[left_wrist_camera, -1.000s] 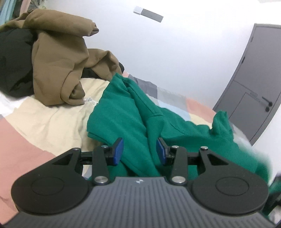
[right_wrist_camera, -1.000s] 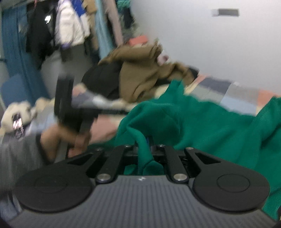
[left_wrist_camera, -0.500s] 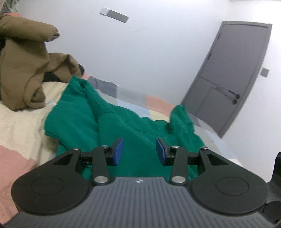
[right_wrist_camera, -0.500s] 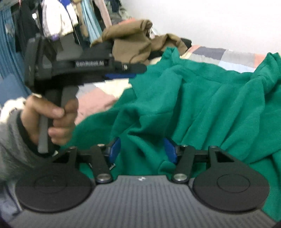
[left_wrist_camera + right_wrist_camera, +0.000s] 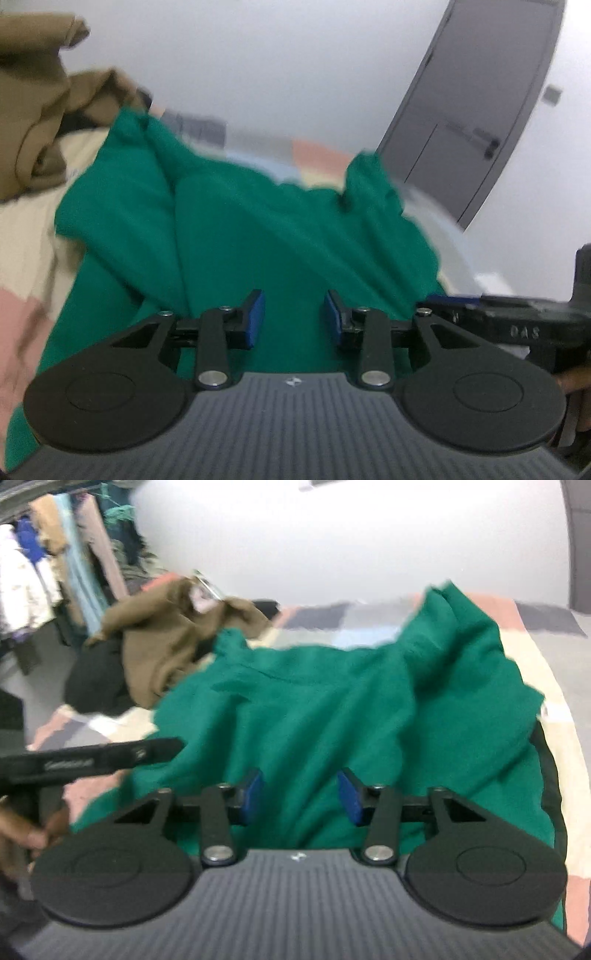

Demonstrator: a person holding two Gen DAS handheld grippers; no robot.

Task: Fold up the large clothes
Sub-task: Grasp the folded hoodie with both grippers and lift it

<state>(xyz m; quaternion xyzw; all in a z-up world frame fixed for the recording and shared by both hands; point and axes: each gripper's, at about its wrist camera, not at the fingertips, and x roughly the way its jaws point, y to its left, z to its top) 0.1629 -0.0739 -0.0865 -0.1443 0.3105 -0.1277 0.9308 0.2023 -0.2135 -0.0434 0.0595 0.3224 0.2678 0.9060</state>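
Your green garment (image 5: 332, 709): soft matt knit cloth, rumpled. Brown garment (image 5: 162, 646) upper left: duller woven cloth. Left gripper (image 5: 293, 317): matt black plastic, ribbed grey housing, shiny metal pivots

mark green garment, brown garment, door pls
green garment (image 5: 332, 709), right wrist view, middle of the crumpled body.
brown garment (image 5: 159, 646), right wrist view, centre of the heap.
door (image 5: 480, 110), left wrist view, upper panel.
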